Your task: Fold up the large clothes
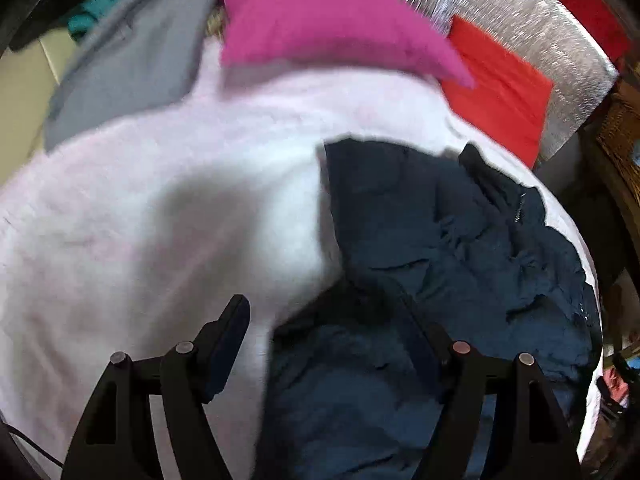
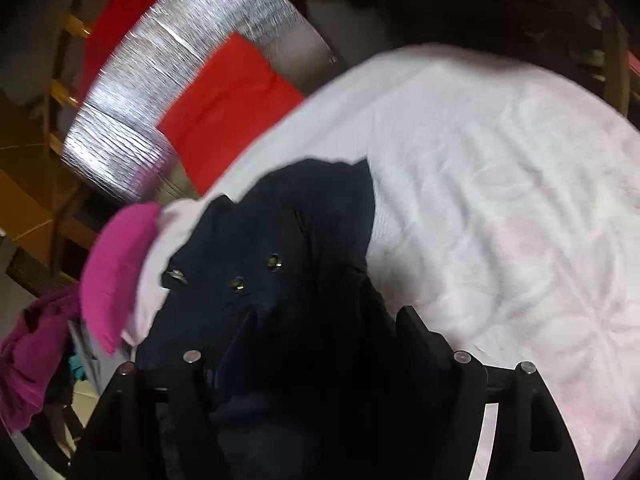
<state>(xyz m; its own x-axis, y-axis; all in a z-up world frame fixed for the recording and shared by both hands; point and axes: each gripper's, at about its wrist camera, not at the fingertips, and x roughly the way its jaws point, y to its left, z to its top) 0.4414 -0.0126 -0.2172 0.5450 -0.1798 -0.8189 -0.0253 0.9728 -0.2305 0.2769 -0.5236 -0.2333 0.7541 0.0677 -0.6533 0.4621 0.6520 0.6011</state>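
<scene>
A dark navy jacket [image 1: 440,240] lies crumpled on a pale pink bed sheet [image 1: 160,200]. My left gripper [image 1: 328,320] is open just above the jacket's near edge; its left finger [image 1: 228,340] shows over the sheet, and its right finger is hard to make out against the dark cloth. In the right wrist view the jacket [image 2: 280,240], with metal snaps, fills the space between my right gripper's fingers [image 2: 416,328]. My right gripper [image 2: 320,320] looks spread around a bunch of the jacket, but the cloth hides the left finger.
A magenta cushion [image 1: 320,20] and a folded grey garment [image 1: 132,64] lie at the far side of the bed. A red cloth [image 1: 500,92] lies on a silver foil mat [image 1: 540,40]. Wooden furniture [image 2: 36,200] stands beside the bed. The pale sheet [image 2: 500,200] stretches to the right.
</scene>
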